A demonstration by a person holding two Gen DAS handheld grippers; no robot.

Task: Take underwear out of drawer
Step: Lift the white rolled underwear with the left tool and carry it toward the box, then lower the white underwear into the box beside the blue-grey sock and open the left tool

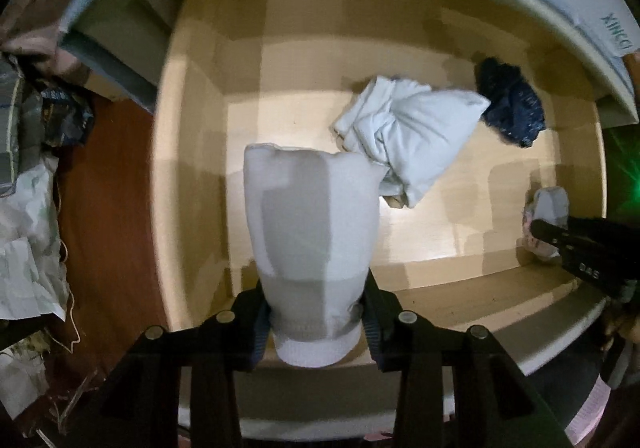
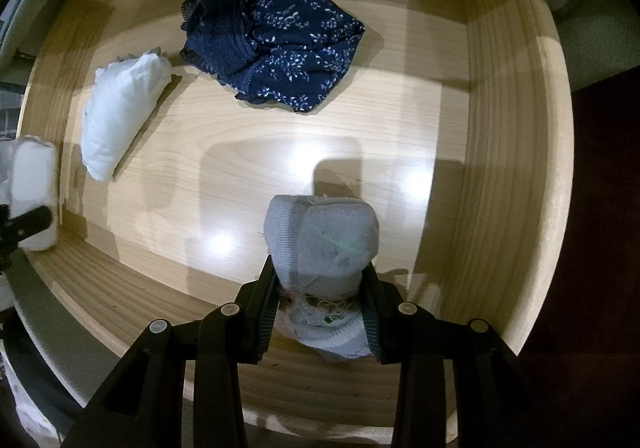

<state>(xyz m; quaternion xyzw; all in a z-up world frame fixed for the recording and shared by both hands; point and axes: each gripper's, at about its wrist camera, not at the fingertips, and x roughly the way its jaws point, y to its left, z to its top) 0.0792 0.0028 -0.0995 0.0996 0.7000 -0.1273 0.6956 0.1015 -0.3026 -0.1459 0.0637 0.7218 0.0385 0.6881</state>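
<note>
In the left wrist view my left gripper is shut on a folded white piece of underwear, which hangs above the floor of the wooden drawer. In the right wrist view my right gripper is shut on a frayed grey piece, low over the drawer floor. A white bundle and a navy floral piece lie loose on the drawer floor. Both also show in the left view: the white bundle and the navy piece. Each gripper shows at the edge of the other's view.
The drawer's wooden walls close in the floor on all sides. A grey-blue padded edge with lettering overhangs the drawer's far side. Left of the drawer lies brown floor with bags and crumpled paper.
</note>
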